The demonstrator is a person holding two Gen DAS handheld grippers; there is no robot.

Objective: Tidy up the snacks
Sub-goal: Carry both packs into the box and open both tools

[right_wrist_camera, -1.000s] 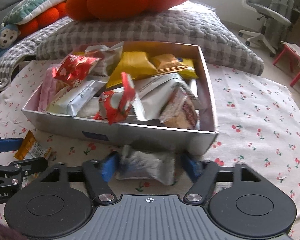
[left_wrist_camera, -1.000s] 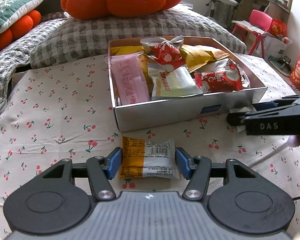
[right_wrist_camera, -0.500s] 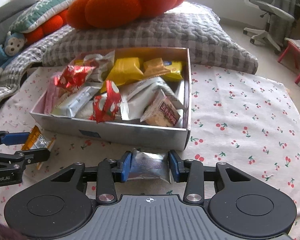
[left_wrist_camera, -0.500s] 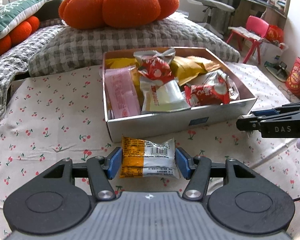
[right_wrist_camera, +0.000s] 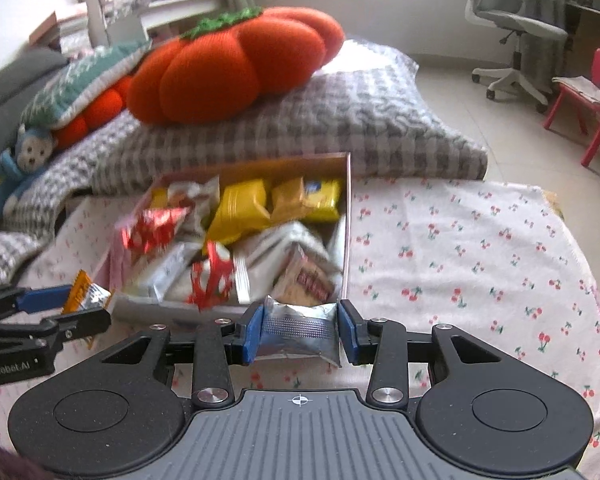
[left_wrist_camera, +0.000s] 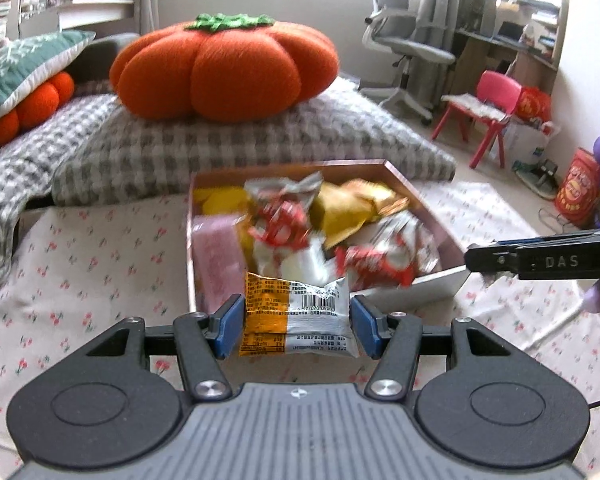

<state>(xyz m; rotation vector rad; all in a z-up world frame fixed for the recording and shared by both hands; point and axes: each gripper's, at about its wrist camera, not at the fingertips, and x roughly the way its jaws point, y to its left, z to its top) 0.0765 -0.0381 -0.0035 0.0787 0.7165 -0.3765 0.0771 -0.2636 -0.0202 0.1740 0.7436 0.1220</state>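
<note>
Carrying: two packets at once, one per gripper, both lifted off the cherry-print cloth (right_wrist_camera: 460, 248) in front of the snack box (left_wrist_camera: 440, 282).
Left gripper (left_wrist_camera: 296, 322): jaws clamped on the orange-and-silver packet (left_wrist_camera: 296, 316), pads pressing its two short ends; barcode side faces up.
Right gripper (right_wrist_camera: 300, 330): jaws have just been closing, now clamped on the silver foil packet (right_wrist_camera: 298, 330), which sits crumpled between the pads.
Box contents: already piled with red, yellow, pink and silver wrappers, blurred in both views.
Key relation: box lies straight ahead of and below both grippers; each packet's long axis runs across its jaws, roughly parallel to the box's near wall.
Nearer hand: hard to call; the left packet overlaps the near wall in the left view, the right packet sits just short of the near right corner in the right view.
Step judged: transport to the box, release not yet done.
Next move needs: forward carry over the near wall, then jaws parted above the pile.
Risk: packets sliding off the heaped wrappers.
</note>
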